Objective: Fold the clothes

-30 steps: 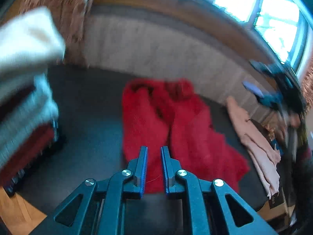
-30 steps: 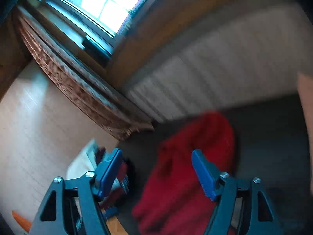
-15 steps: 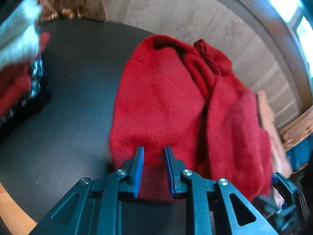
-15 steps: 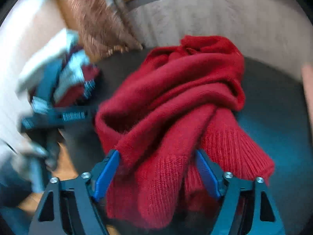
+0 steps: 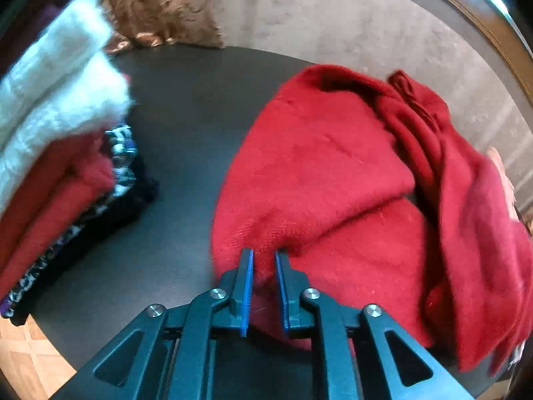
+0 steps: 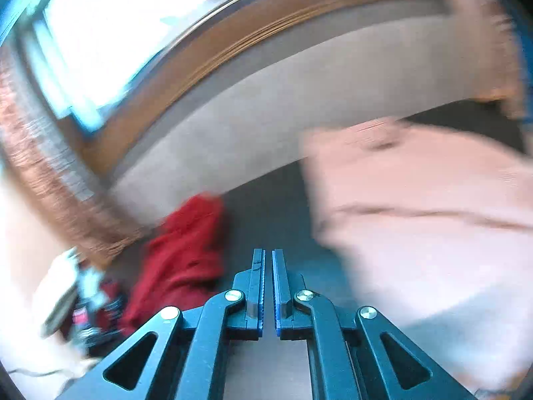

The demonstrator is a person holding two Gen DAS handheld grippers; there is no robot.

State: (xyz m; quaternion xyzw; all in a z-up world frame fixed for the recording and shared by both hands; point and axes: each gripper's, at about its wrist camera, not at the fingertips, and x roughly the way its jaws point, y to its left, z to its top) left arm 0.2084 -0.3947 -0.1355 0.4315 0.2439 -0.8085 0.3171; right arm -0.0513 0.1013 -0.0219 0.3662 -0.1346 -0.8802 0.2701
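Observation:
A crumpled red knit sweater (image 5: 333,173) lies on the dark round table (image 5: 186,106). My left gripper (image 5: 264,256) is shut on the sweater's near edge, with red knit pinched between the blue pads. In the blurred right wrist view the red sweater (image 6: 186,243) lies at the lower left, apart from my right gripper (image 6: 268,253), which is shut and empty above the table (image 6: 273,206). A pale pink garment (image 6: 416,206) fills the right of that view.
A stack of folded clothes (image 5: 56,140), white on top, red and patterned below, stands at the table's left edge. A brown patterned curtain (image 5: 156,3) hangs behind it. A grey wall and a window (image 6: 133,23) run along the back. Wooden floor (image 5: 23,360) shows at the lower left.
My left gripper has closed on the sweater's near edge and pulled it up. My right gripper has left the sweater, shut, and swung right towards the pink garment.

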